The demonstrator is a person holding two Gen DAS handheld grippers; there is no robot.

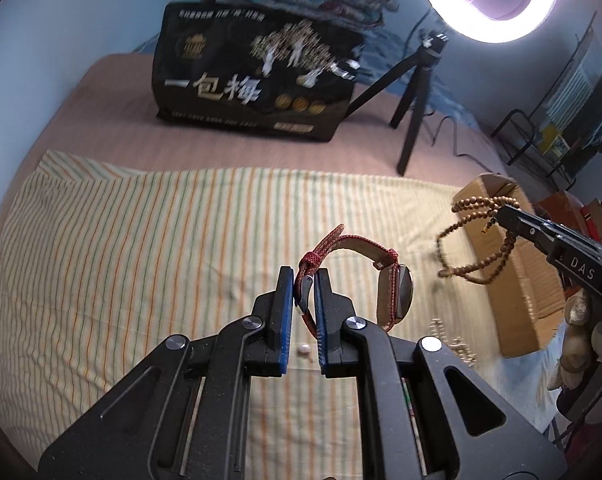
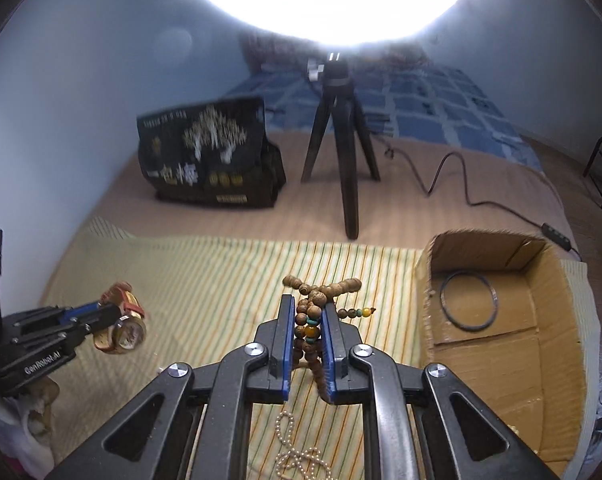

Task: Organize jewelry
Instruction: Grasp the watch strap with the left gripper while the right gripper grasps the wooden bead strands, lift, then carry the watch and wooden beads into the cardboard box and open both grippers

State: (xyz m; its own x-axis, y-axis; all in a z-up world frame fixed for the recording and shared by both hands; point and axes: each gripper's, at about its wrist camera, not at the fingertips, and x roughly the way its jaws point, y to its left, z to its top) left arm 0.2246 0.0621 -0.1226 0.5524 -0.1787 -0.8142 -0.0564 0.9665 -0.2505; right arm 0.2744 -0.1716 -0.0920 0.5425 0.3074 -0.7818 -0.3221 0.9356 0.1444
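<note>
The left gripper is reaching level over the striped cloth, its blue pads pinching the red strap of a watch that is hanging off to the right of the fingers, clear of the cloth. The right gripper is held near the cardboard box, clamping a wooden bead strand (loops are dangling above and below the pads). A pearl chain is lying on the cloth beneath; a dark ring is sitting in the box.
</note>
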